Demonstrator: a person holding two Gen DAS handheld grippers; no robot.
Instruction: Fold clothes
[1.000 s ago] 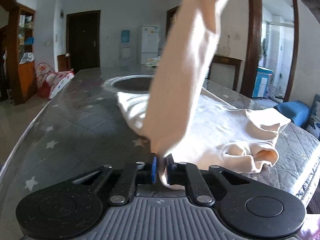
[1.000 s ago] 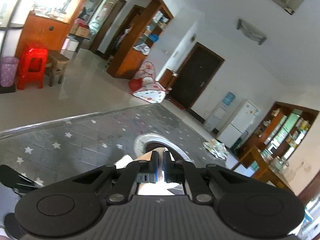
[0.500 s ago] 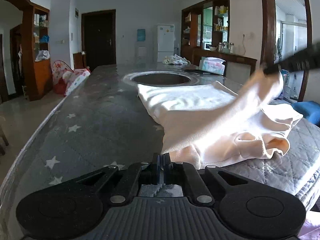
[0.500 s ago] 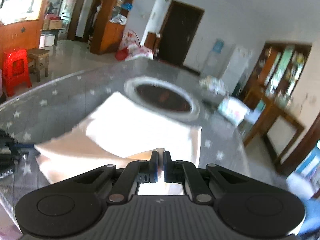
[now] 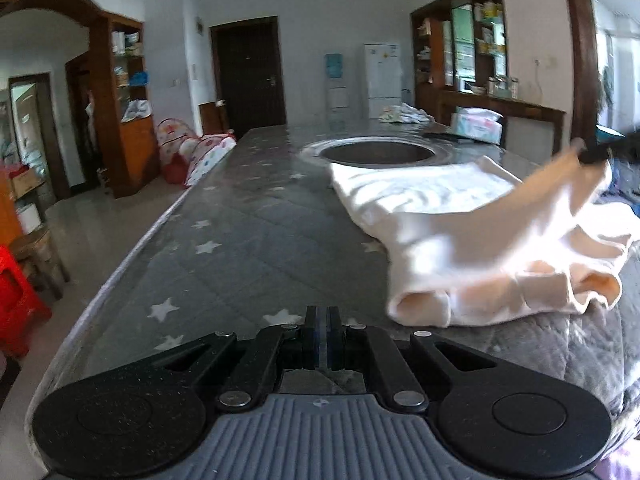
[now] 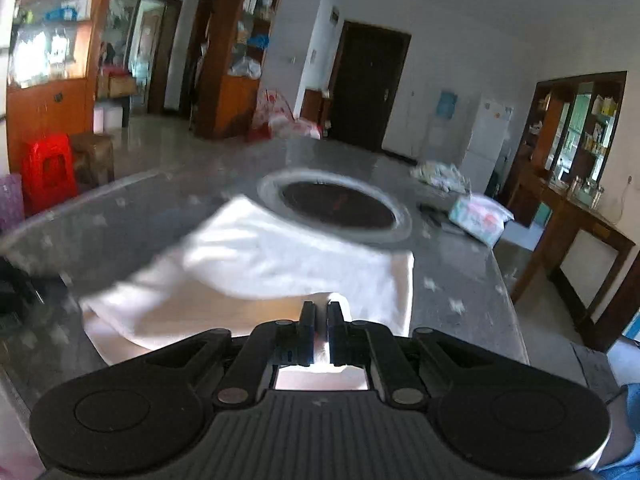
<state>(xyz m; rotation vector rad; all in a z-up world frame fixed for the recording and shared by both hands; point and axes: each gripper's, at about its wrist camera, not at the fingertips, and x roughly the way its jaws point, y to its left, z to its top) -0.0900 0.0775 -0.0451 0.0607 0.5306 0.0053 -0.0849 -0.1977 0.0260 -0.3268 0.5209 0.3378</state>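
Grey quilted fabric printed with small white stars covers the long tabletop (image 5: 224, 240), and one round dark opening with a pale metallic rim (image 5: 376, 152) is sunk into it near the far end. At the left edge of the room, one red plastic stool (image 5: 16, 304) and one wooden shelf unit (image 5: 124, 108) are seen on a glossy tiled floor. One dark door (image 5: 250, 76) and one white fridge (image 5: 382, 74) stand against the back wall. The left tool (image 5: 322, 332) is held low over the tabletop with its two blue-padded jaws pressed together on nothing. To its right, one cream garment (image 5: 460, 232) of soft, creased cloth lies spread on the tabletop just in front of the opening, its two rolled cuffs turned toward the near edge. One corner of it is lifted at the far right by the right tool (image 6: 320, 320), whose jaws are clamped on that fold of cloth
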